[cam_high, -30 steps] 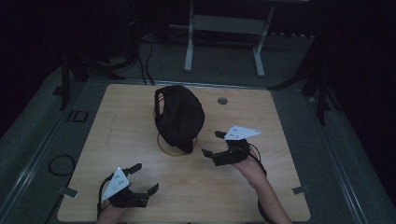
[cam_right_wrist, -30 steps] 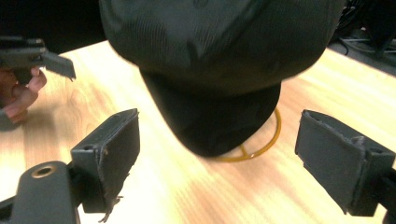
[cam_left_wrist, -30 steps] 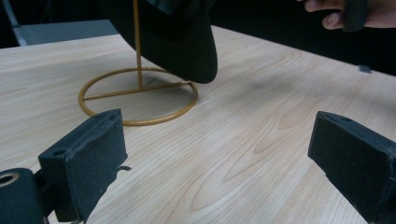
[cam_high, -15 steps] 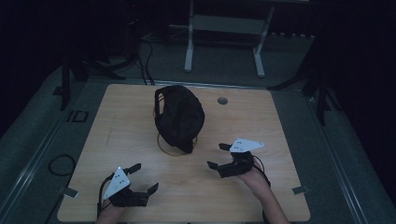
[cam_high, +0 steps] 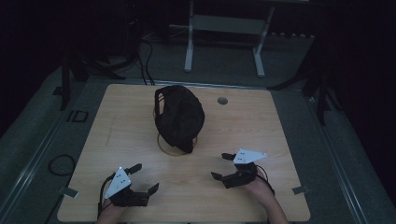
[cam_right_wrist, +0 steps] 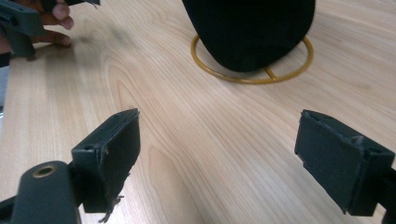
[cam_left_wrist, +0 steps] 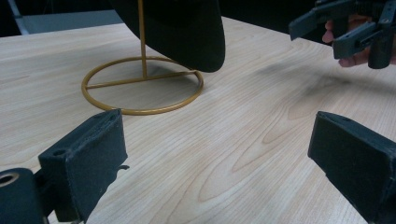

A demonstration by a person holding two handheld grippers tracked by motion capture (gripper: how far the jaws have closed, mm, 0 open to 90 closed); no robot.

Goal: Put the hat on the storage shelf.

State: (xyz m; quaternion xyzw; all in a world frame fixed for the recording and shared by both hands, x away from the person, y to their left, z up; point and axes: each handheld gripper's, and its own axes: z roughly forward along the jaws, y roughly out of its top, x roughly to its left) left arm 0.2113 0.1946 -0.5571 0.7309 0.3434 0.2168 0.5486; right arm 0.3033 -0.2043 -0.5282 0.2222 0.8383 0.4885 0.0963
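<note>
A black cap [cam_high: 180, 116] hangs on a thin gold stand with a ring base [cam_high: 164, 145] near the middle of the wooden table [cam_high: 116, 126]. My left gripper [cam_high: 144, 177] rests open near the front left edge, nothing between its jaws. My right gripper [cam_high: 220, 166] is open at the front right, also holding nothing. In the left gripper view the gold ring base [cam_left_wrist: 140, 84] and the cap's brim [cam_left_wrist: 187, 32] lie ahead, with the other gripper [cam_left_wrist: 345, 28] at the upper right. In the right gripper view the cap [cam_right_wrist: 252, 28] covers the ring [cam_right_wrist: 252, 77].
A round grommet hole [cam_high: 222, 101] sits in the table's far right part. A metal frame [cam_high: 224, 42] and cables [cam_high: 140, 51] stand on the dark floor behind the table. A cable loop [cam_high: 58, 164] lies on the floor at the left.
My right gripper has drawn back from beside the cap toward the front right of the table. The left gripper has stayed where it was.
</note>
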